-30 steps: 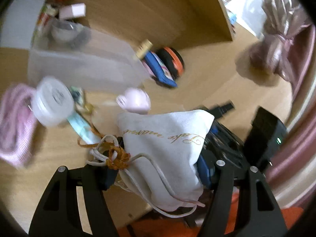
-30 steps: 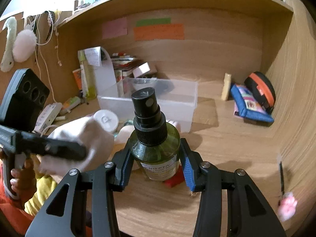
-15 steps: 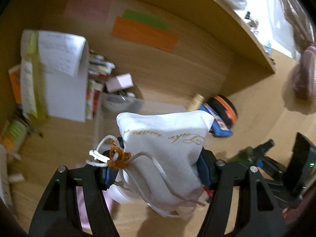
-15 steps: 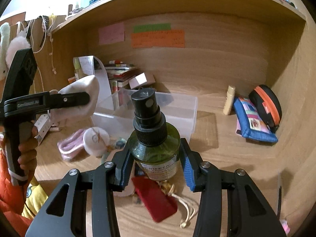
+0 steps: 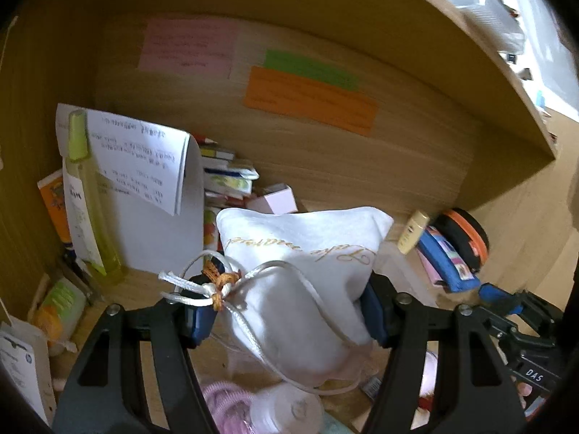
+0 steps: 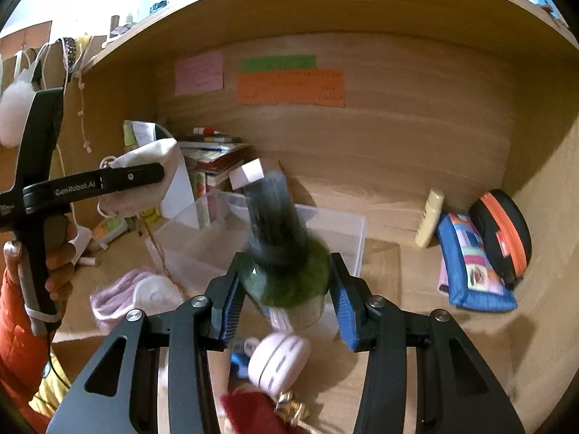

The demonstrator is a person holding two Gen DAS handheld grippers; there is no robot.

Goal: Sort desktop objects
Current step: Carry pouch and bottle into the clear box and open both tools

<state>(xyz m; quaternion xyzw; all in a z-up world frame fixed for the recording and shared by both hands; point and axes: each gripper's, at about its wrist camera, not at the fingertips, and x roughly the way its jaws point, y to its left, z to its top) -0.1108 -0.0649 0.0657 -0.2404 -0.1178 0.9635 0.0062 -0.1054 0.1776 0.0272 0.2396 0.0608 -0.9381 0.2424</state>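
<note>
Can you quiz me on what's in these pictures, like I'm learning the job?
1. True or false: the left tool holds a white drawstring pouch.
2. Which colour is the note directly under the green note on the back wall? A pink, B orange, C blue.
3. Fill in: the blurred green bottle sits between the fingers of the ___ tool.

Key: 1 true. 2 B. 3 right: it is between the fingers of the right tool.
</note>
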